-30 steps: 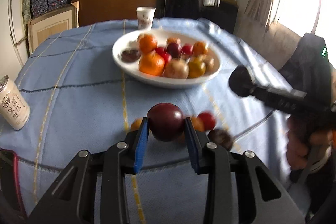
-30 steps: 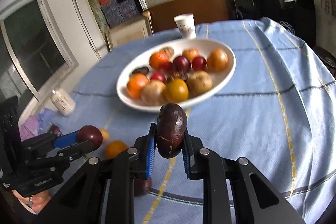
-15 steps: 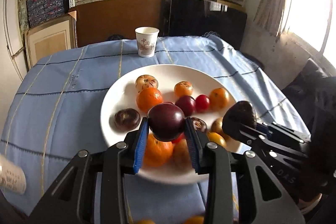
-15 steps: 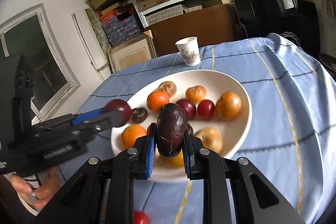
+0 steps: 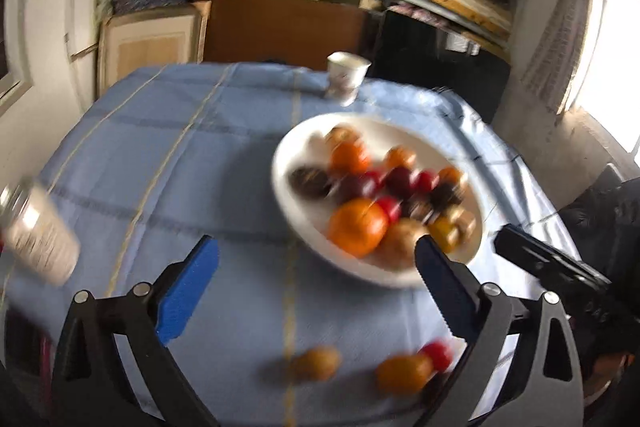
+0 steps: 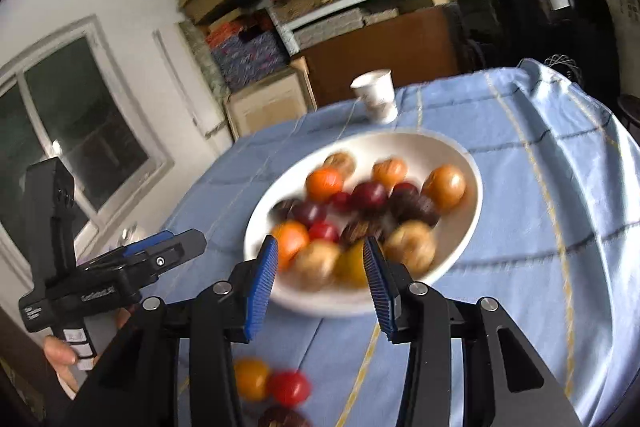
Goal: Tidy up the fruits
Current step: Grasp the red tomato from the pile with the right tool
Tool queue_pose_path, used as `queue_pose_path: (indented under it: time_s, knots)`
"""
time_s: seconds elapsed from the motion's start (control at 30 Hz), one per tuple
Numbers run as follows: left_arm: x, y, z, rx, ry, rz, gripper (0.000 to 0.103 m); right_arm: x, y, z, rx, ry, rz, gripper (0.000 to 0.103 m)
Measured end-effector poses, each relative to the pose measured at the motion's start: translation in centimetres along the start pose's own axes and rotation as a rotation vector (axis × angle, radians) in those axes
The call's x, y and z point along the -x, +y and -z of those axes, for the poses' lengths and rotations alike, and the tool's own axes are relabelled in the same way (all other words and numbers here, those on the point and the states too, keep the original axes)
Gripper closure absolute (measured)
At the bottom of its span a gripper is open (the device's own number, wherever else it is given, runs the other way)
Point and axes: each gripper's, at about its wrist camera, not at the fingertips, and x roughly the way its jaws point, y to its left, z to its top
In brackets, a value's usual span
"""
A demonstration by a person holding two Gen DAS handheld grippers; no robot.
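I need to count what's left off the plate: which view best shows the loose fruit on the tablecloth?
The left wrist view: three loose fruits lie in the open, though blurred. The right wrist view shows loose fruit too, partly hidden by its gripper fingers.

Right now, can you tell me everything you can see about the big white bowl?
The white bowl is wide, shallow and oval, smooth and glossy like ceramic. It sits upright on the blue tablecloth, in front of a paper cup that stands apart from it. Inside lie many small fruits touching each other: orange, dark red, bright red, brown and yellow ones. The pictures are blurred, so finer marks cannot be told.
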Motion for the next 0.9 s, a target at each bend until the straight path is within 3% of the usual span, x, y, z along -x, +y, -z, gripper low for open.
queue_pose_path:
  time_s: [0.07,0.23,0.37,0.6,0.9]
  knots:
    - [0.5,1.2,1.7,0.015,0.023,-0.058,0.006,-0.4,0.5,1.3,0.02,0.051,0.013,0.059]
    - [1.3,3.6,3.5,0.067,0.052,-0.165,0.006,-0.9,1.4,3.7,0.052,0.156,0.034,0.071]
    - [2.0,4.3,3.9,0.086,0.057,-0.144,0.006,-1.0,1.3,4.6,0.029,0.207,0.003,0.071]
    - [2.3,3.1,3.9,0.037,0.049,-0.165,0.006,-1.5,2.0,5.2,0.061,0.238,0.004,0.072]
    - [2.2,2.8,3.9,0.026,0.053,-0.176,0.006,-2.1,1.6,5.3,0.01,0.263,-0.051,0.071]
